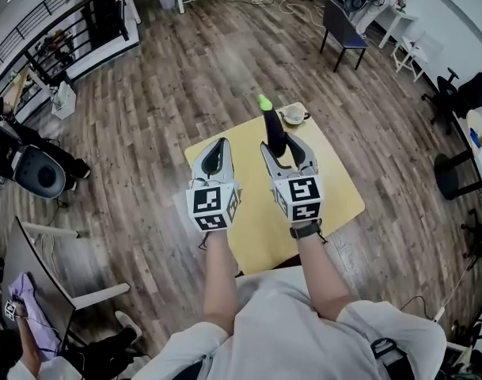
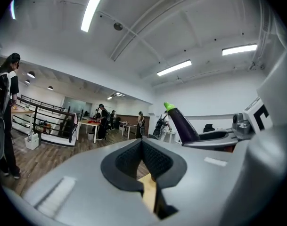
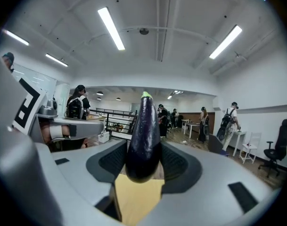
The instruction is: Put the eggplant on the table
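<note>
**A:** Where is the eggplant?

**B:** Your right tool is pinching it. The dark purple, glossy eggplant with the bright green stem cap has its rounded butt end between the two black pads. Its stem end points up and away from you.

**A:** Is it down on the bench?

**B:** No view shows it touching. It hangs over the far half of the square, yellow-topped bench. In the right gripper view you can see yellow bench top below the fruit, through the gap between the jaws.

**A:** And my left tool?

**B:** Your left tool is pressed together at the tips, with nothing between its pads. It sits just beside the right one, on your left. Both point away from you over the bench, with the marker cubes toward your wrists.

**A:** Does the left one touch the eggplant?

**B:** No, it is apart from it. In the left gripper view the eggplant rises from the other tool, off to the right.

**A:** Is anything else on the bench?

**B:** There is a small pale, round thing at the far corner, just beyond the green stem in the head view. It is too small for me to say what it is.

**A:** And around the bench?

**B:** A brown wood-plank floor, and a dark blue chair well beyond the far edge.
</note>
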Available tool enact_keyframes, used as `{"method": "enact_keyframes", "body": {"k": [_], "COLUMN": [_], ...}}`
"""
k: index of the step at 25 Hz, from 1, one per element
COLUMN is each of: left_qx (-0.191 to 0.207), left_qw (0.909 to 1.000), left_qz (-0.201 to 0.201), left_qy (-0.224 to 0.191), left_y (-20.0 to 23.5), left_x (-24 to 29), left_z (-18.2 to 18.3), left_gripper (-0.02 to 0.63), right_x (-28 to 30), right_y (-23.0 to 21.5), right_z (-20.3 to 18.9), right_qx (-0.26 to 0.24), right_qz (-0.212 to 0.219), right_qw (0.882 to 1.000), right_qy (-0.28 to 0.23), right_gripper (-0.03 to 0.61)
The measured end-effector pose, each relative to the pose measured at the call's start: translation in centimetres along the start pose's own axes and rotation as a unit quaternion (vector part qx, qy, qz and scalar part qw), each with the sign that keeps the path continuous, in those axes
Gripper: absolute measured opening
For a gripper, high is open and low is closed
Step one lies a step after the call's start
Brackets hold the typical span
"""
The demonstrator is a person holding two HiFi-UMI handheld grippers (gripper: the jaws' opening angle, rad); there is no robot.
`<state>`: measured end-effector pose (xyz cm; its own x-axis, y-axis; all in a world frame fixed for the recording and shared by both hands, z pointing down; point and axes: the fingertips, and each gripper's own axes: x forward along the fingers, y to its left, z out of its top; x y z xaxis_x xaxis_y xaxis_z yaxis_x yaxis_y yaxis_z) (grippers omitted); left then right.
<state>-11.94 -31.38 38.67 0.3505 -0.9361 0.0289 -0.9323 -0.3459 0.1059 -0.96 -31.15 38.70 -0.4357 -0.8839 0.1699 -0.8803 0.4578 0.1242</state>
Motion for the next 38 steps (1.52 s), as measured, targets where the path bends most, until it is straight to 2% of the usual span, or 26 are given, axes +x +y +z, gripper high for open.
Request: {"method": "enact_keyframes", "body": {"k": [5,9,15,26,34,38], "left_qx": [-0.028,-0.033,-0.037,0.012,-0.014,-0.037], "left_qw": [0.9993,0.9981,0.9961,0.9964,0.9958,0.9945], "left_qz": [0.012,0.028,0.040,0.054,0.060,0.036], "left_qy": [0.020,0.044,0.070,0.065,0.068,0.091], "left_y": [0.1,0.9,1.8,2.4,3.3,3.2], "left_x": [1.9,2.4,4.2,6.0,6.4,6.8], "left_z": [-2.4,-4.6,-8.3,-12.5,-15.4,-17.5], "left_gripper": [0.008,0.008,0.008,0.008,0.008,0.008], "right_x": [2.3,3.3,5.9,7.7,8.4,8.5], "right_y": [-1.6,-1.6,-2.5,-2.5,-1.1,-0.5], "right_z": [-3.8,-7.5,-10.7,-16.5,-21.7,-24.7], "right_qx": [0.018,0.038,0.055,0.083,0.098,0.096], "right_qz": [0.015,0.028,0.036,0.049,0.066,0.070], "right_qw": [0.999,0.996,0.992,0.982,0.969,0.961], "right_qy": [0.034,0.073,0.103,0.160,0.217,0.249], "right_gripper": [0.215,0.215,0.215,0.215,0.215,0.215]}}
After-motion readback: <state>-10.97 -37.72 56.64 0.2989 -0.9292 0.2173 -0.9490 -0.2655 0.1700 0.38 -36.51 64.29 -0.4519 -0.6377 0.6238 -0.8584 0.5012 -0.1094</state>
